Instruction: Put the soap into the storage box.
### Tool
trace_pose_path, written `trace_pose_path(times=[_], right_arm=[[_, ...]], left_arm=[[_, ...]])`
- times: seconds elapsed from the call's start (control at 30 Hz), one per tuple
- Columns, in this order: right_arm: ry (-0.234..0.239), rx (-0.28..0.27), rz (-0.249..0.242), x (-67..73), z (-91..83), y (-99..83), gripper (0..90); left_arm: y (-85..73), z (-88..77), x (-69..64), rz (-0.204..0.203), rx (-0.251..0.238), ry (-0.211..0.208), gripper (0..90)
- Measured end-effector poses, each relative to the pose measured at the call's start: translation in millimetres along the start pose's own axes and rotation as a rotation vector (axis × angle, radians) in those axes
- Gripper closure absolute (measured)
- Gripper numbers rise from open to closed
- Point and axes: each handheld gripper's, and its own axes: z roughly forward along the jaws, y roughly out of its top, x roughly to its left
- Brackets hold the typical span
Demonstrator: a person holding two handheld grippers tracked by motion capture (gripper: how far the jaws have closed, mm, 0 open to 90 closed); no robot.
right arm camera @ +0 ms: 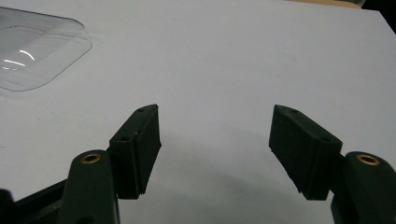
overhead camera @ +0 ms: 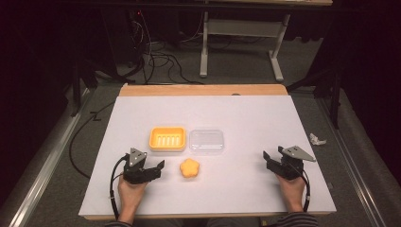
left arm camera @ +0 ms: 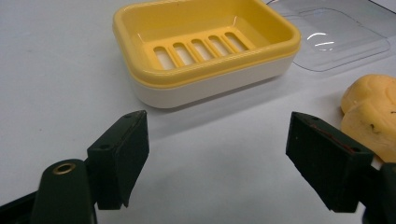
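Note:
A yellow soap dish (overhead camera: 167, 138) with a slotted insert sits on the white table, and a clear plastic lid (overhead camera: 206, 141) lies flat right beside it. A yellow flower-shaped soap (overhead camera: 190, 168) lies in front of them. My left gripper (overhead camera: 158, 166) rests on the table left of the soap, open and empty. In the left gripper view its jaws (left arm camera: 217, 140) stand apart facing the dish (left arm camera: 205, 46), with the soap (left arm camera: 373, 112) at the right and the lid (left arm camera: 336, 37) beyond. My right gripper (overhead camera: 267, 158) rests at the right, open (right arm camera: 215, 135) over bare table, with the lid (right arm camera: 32, 51) far left.
The white table top (overhead camera: 255, 118) has a wooden far edge (overhead camera: 203, 90). A crumpled white scrap (overhead camera: 317, 139) lies on the floor to the right. Cables (overhead camera: 156, 56) and a desk frame (overhead camera: 241, 42) stand on the floor beyond the table.

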Motion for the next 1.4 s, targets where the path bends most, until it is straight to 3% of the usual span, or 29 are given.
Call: trace_pose_path(times=[0.13,0.23,0.77,1.03,1.4], right_arm=[[-0.001,-0.001,-0.002,0.1,-0.1,0.0,34.3],[-0.003,-0.001,-0.008,0.0,-0.1,-0.1,34.3],[-0.013,-0.002,-0.016,1.4,0.0,-0.1,34.4],[-0.015,-0.002,-0.016,1.4,0.0,-0.1,34.4],[-0.016,-0.002,-0.014,1.1,0.2,-0.1,34.4]], left_arm=[[1.6,-2.6,-3.3,0.015,0.003,-0.012,20.9],[3.6,-5.3,-8.5,0.048,0.003,-0.007,19.6],[9.7,-13.7,-23.2,0.06,0.007,-0.096,14.8],[13.9,-13.1,-39.8,0.093,0.016,-0.137,13.6],[14.3,-9.0,-51.2,0.126,0.041,-0.173,13.9]])
